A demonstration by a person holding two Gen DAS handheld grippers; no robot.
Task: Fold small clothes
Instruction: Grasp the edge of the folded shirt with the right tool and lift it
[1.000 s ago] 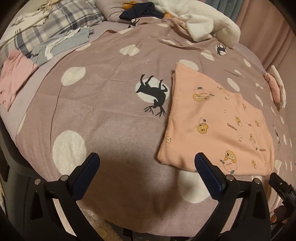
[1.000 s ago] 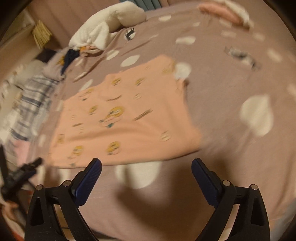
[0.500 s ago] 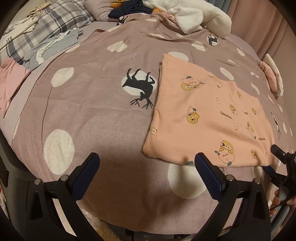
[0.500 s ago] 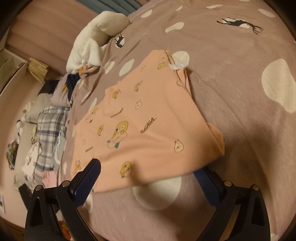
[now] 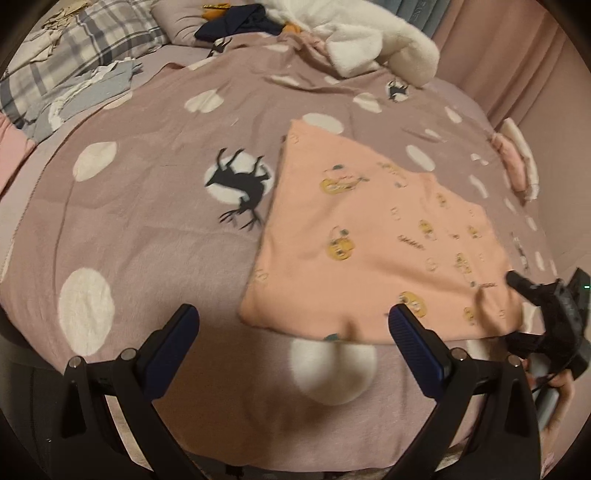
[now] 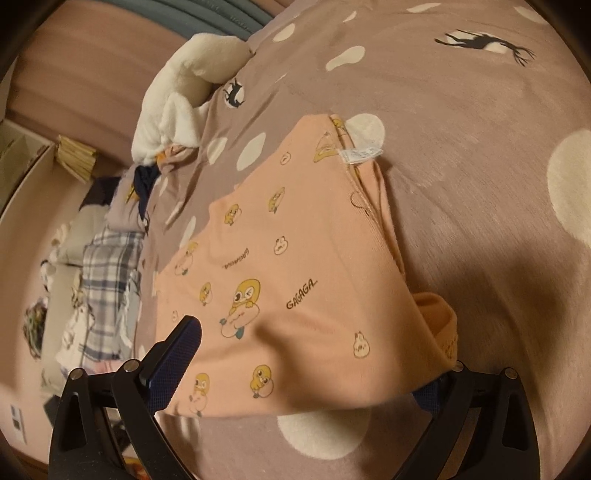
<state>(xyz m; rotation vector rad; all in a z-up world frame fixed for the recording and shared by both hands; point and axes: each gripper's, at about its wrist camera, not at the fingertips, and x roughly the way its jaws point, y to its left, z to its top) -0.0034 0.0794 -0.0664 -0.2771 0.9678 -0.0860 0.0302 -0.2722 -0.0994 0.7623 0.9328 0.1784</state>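
A peach small garment [image 5: 369, 236] with yellow duck prints lies folded flat on the mauve spotted bedspread [image 5: 147, 221]. My left gripper [image 5: 291, 321] hovers open above the bed's near edge, its right finger just short of the garment's near hem. In the right wrist view the same garment [image 6: 295, 258] fills the middle. My right gripper [image 6: 306, 354] is open around its near corner; the cloth drapes over the right finger and hides its tip. The right gripper [image 5: 546, 306] also shows in the left wrist view, at the garment's right corner.
A white fluffy blanket [image 5: 369, 40] and a dark garment [image 5: 236, 26] lie at the head of the bed. Plaid and grey cloths [image 5: 92, 40] pile up at the far left. A folded pink piece [image 5: 517, 162] sits at the right edge. The bed's edge runs just under both grippers.
My right gripper has moved in on the garment's corner, which now lies over its right finger. My left gripper has drifted closer to the near hem. Both stay open.
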